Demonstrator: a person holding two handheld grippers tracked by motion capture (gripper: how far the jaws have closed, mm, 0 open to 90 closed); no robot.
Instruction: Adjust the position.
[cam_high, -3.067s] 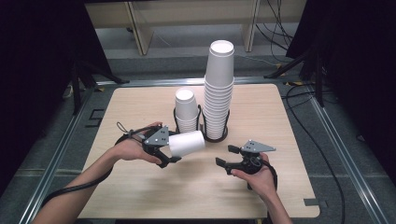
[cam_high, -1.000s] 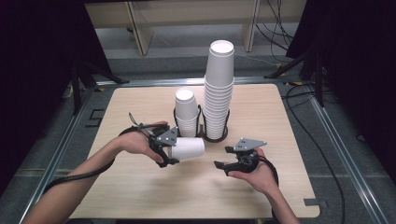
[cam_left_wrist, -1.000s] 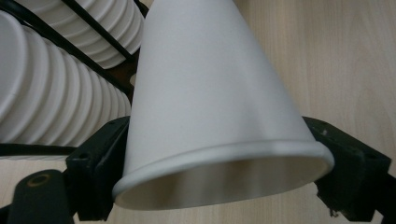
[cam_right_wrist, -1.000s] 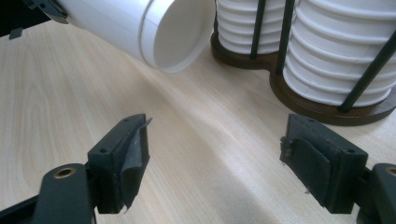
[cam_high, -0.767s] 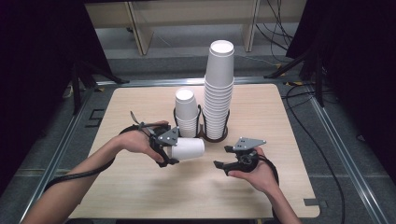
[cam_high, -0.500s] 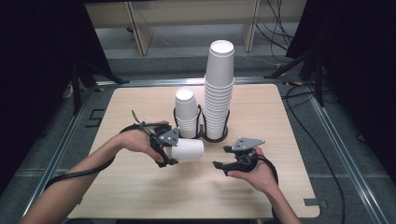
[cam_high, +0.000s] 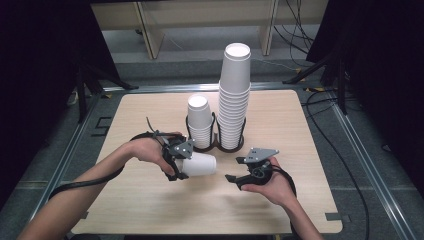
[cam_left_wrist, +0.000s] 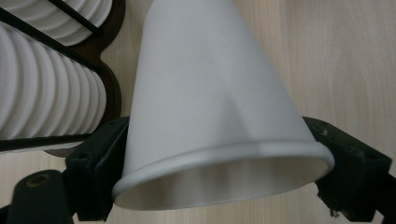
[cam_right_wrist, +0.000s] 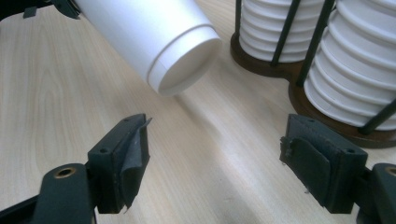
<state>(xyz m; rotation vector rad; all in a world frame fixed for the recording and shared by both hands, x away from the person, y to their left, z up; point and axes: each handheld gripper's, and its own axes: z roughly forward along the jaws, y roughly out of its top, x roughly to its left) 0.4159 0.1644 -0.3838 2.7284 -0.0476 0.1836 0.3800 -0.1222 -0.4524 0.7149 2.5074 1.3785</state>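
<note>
Lowered and drawn nearer the right gripper (cam_high: 239, 173), whose jaws stand apart and empty, the paper cup (cam_high: 198, 164) stays clamped at its rim by the left gripper (cam_high: 175, 162), ready for handover.

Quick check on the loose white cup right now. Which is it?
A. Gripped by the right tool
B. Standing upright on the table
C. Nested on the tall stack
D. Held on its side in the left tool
D: the left tool clamps the white cup near its rim, with the cup lying sideways and its base toward the right tool, whose jaws stand apart with nothing between them.
</note>
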